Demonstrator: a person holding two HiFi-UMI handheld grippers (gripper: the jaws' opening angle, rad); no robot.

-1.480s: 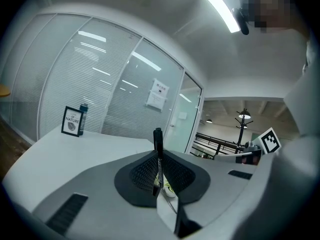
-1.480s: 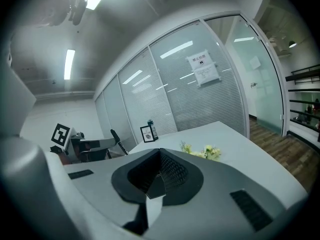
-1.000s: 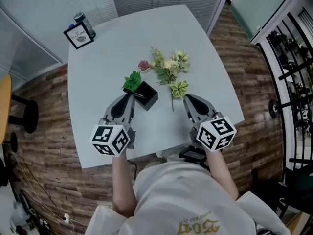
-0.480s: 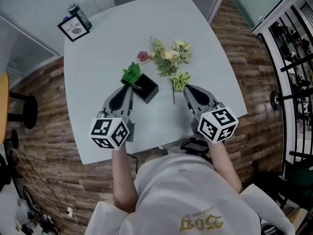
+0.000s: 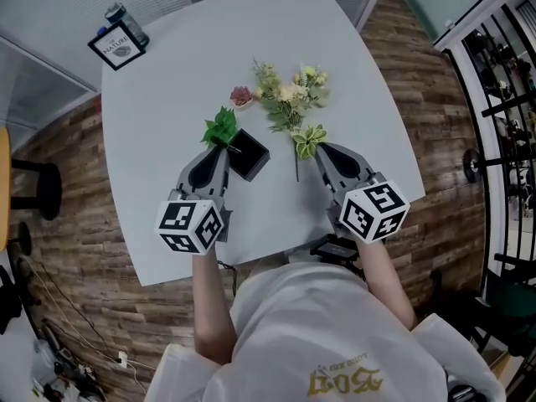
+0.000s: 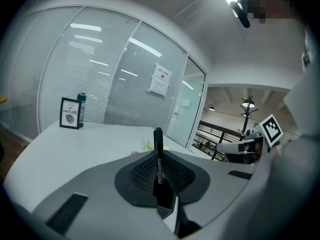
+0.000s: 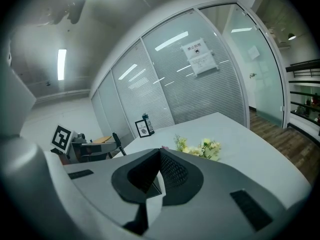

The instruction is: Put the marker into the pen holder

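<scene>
Left gripper [image 5: 223, 147] fingers clamp the marker [image 6: 158, 149]; right gripper [image 5: 320, 147] fingers closed, empty. Centre marker over pen holder [image 5: 255, 162] before releasing

Lower end of marker [image 6: 159, 151], buried between left claw [image 5: 223, 149] pads; pen holder [image 5: 249, 154] interior dark

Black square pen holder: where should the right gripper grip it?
Likely the right-hand wall of the black square pen holder, pinched over the open rim from above; thin upright walls suit that, and the right gripper is on that side, shut.
</scene>
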